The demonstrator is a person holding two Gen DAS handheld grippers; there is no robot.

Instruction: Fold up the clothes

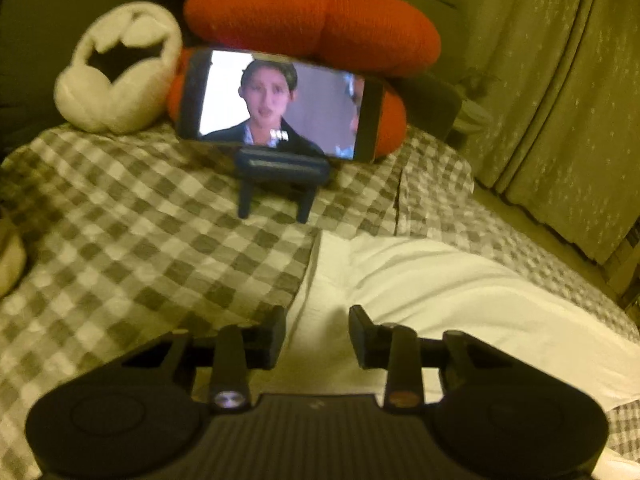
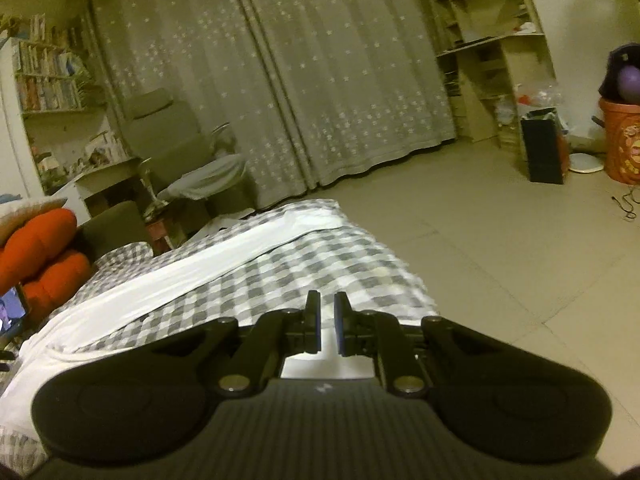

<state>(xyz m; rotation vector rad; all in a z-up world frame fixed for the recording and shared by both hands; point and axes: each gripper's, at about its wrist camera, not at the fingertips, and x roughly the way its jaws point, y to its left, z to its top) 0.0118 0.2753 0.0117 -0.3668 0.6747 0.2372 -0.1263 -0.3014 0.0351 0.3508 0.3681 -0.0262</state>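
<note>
A white garment (image 1: 440, 300) lies spread on the grey-and-white checked bedspread (image 1: 140, 240). My left gripper (image 1: 318, 332) hovers just over the garment's left edge, open wide, with nothing between its fingers. In the right wrist view the same white garment (image 2: 192, 276) runs as a long strip along the bed toward the far end. My right gripper (image 2: 328, 320) is over the checked bedspread (image 2: 320, 264) near the bed's right edge. Its jaws stand close together with a narrow gap, and no cloth shows between the pads. A white patch shows beneath its finger bases.
A phone (image 1: 280, 104) on a dark stand (image 1: 280, 176) plays video at the head of the bed, before red cushions (image 1: 312, 20) and white earmuffs (image 1: 116, 76). Curtains (image 2: 320, 80), a chair (image 2: 180, 152), shelves (image 2: 492, 60) and a tiled floor (image 2: 500, 240) lie beyond the bed.
</note>
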